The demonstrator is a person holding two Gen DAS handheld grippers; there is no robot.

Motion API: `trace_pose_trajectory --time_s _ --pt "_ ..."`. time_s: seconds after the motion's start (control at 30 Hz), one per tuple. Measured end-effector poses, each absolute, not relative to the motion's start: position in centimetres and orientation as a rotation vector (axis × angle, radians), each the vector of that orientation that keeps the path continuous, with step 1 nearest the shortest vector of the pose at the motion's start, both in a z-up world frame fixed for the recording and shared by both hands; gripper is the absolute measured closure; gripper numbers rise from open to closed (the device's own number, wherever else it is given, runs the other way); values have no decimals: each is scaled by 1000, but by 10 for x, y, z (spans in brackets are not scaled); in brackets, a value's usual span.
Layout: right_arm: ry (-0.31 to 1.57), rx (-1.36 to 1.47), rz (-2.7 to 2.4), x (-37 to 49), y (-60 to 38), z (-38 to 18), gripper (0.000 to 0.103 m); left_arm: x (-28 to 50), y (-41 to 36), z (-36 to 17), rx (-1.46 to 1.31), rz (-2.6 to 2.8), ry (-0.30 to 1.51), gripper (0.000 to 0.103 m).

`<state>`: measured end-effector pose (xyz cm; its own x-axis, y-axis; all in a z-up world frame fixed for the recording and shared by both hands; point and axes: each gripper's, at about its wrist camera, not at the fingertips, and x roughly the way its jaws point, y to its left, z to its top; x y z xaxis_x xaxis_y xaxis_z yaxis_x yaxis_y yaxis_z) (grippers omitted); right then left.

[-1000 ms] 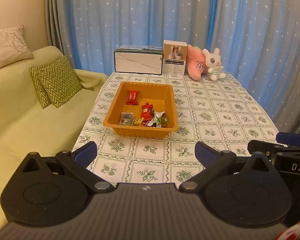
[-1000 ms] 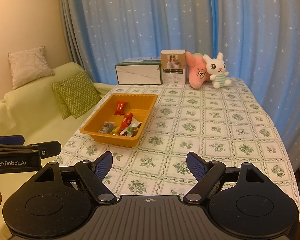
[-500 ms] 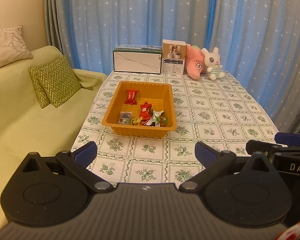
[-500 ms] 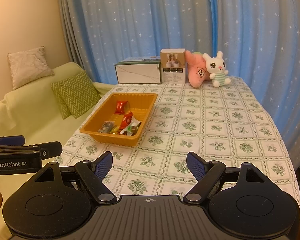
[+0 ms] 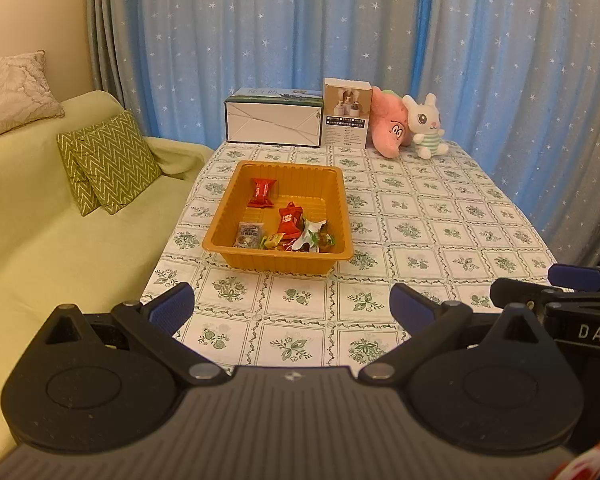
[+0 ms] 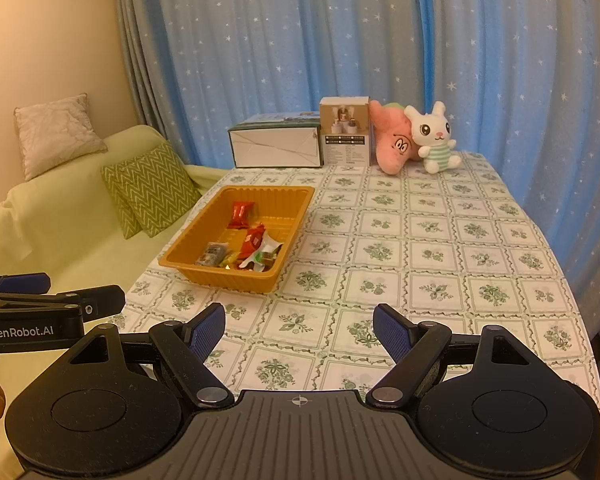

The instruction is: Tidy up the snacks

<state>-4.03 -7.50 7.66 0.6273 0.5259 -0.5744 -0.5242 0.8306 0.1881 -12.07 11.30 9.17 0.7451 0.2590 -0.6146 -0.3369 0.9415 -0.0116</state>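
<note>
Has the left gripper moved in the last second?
Yes, slightly. In its own view the orange tray and white box sit a little left of and higher than before, so the left gripper tilted slightly down and right.

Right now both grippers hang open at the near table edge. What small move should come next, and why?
Probably ease the left gripper forward toward the orange tray. Both it and the right gripper are open, holding nothing. All visible snacks already lie inside the tray, out of reach ahead, and the tray sits nearer the left side.
</note>
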Motion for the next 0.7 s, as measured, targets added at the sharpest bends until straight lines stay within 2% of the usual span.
trace_pose_trajectory --time_s 0.7 --pt "661 4 603 -39 -75 76 22 -119 110 91 -119 324 654 0"
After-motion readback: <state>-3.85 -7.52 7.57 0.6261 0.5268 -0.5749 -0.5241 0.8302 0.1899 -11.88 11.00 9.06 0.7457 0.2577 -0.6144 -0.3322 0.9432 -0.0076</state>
